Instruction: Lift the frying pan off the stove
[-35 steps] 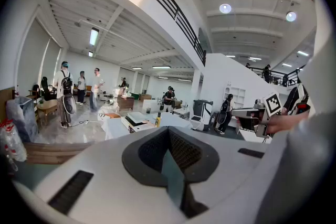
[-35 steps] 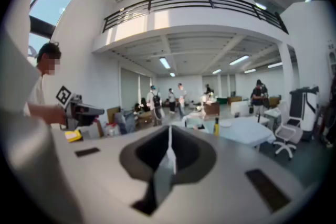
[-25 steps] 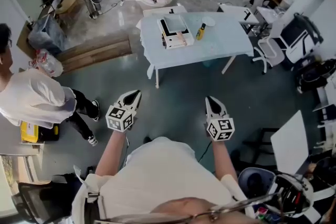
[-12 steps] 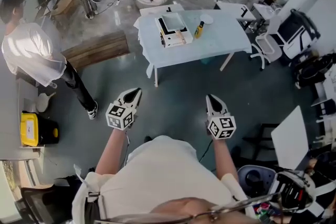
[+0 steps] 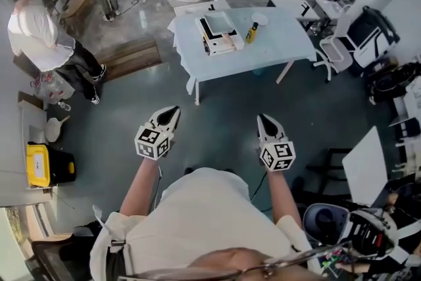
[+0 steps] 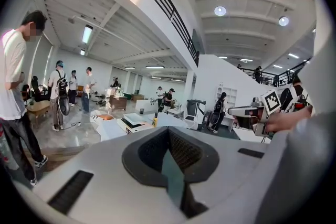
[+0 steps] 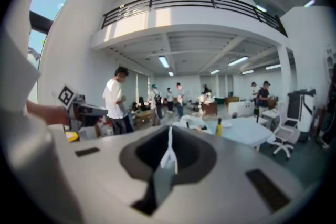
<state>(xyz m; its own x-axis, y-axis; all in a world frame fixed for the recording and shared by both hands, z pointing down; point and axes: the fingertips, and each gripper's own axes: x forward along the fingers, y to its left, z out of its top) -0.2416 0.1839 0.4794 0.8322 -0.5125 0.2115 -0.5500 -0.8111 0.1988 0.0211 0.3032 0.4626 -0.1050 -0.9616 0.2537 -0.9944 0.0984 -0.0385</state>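
Bystander (image 5: 41,26) moved up-left; my left claw (image 5: 171,114), right claw (image 5: 264,120): pressed together, empty; table (image 5: 283,43) well apart, lift not begun

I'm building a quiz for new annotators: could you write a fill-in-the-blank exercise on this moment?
The jaws of the left tool and the right tool are both ____.
Between each tool's jaws there is ____.
The bottle on the white table is coloured ____.
Missing words: shut; nothing; yellow.
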